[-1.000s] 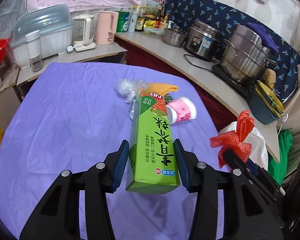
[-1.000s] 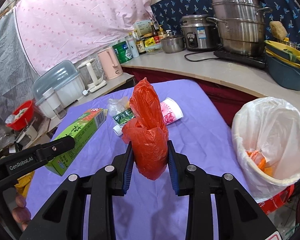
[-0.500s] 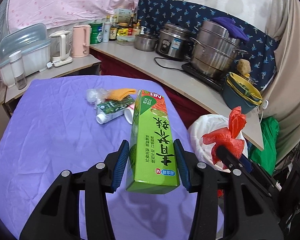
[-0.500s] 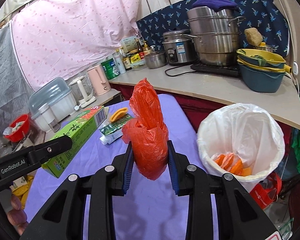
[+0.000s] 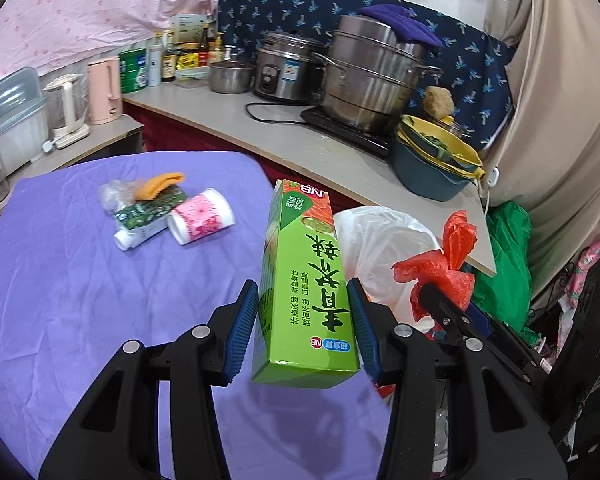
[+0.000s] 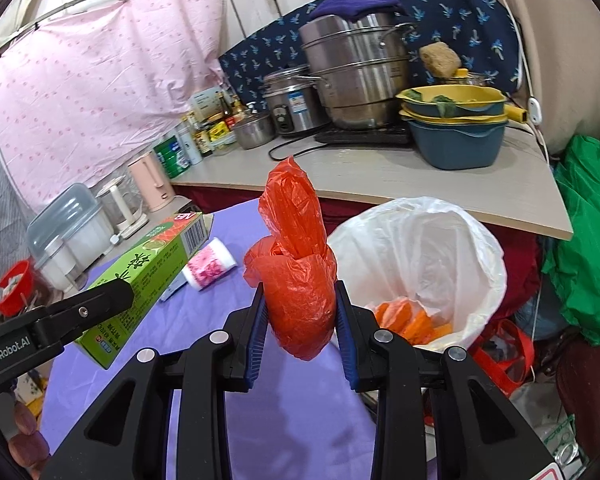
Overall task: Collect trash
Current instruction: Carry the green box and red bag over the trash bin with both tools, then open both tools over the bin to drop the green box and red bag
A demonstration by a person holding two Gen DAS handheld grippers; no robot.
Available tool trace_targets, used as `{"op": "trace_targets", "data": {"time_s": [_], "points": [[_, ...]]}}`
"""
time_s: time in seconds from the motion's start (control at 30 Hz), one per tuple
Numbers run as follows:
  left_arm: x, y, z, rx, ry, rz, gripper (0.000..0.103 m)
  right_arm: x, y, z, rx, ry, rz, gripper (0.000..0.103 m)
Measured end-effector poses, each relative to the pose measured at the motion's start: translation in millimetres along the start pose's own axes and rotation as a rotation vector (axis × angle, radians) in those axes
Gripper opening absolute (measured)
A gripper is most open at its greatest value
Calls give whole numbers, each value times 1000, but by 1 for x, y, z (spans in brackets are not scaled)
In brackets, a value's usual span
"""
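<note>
The left gripper (image 5: 303, 322) is gripping a green carton (image 5: 304, 292), its blue fingers (image 5: 242, 328) pressing on both long sides near the carton's lower end, so the carton is hanging above the purple-covered counter (image 5: 80, 300), slanting up toward twelve o'clock. The right gripper (image 6: 302, 330) is clamping a crumpled red plastic bag (image 6: 298, 276); its fingers (image 6: 346, 340) are squeezing the bag's lower bulge while the twisted top is sticking up toward twelve o'clock. In the left wrist view, that red bag is showing at three o'clock of the carton, just in front of the bin.

The white-lined trash bin (image 6: 480, 248) is standing just off the counter's edge, at two o'clock of the red bag in the right wrist view, with orange scraps (image 6: 410, 316) lying inside it.

Still lying on the counter, at ten o'clock of the carton in the left wrist view, are a pink paper cup (image 5: 202, 222) on its side, a dark green packet (image 5: 148, 216), an orange peel (image 5: 158, 184) and a clear wrapper (image 5: 112, 194), all bunched together and touching.
</note>
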State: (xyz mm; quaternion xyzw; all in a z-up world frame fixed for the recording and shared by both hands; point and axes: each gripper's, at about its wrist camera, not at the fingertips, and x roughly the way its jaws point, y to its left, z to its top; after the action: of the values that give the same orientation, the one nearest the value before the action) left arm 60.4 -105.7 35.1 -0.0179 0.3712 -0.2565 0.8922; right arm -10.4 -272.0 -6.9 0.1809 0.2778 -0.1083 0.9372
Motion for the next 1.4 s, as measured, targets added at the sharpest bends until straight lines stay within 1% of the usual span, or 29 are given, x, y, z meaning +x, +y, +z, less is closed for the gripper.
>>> {"op": "trace_targets", "data": {"time_s": [0.27,0.7,1.03,1.4], "points": [[27,-40,6,45,24,-44,44,8,-42,5,52,0,-55,30],[75,-80,11,87,71,-82,44,33,-92,16,99,14,-115,30],[108,-94,15,97,99,-91,44,61,-116,19,107,47,-144,30],[134,-98,20,106,119,-86,44,80,-125,21,115,63,-159,31]]}}
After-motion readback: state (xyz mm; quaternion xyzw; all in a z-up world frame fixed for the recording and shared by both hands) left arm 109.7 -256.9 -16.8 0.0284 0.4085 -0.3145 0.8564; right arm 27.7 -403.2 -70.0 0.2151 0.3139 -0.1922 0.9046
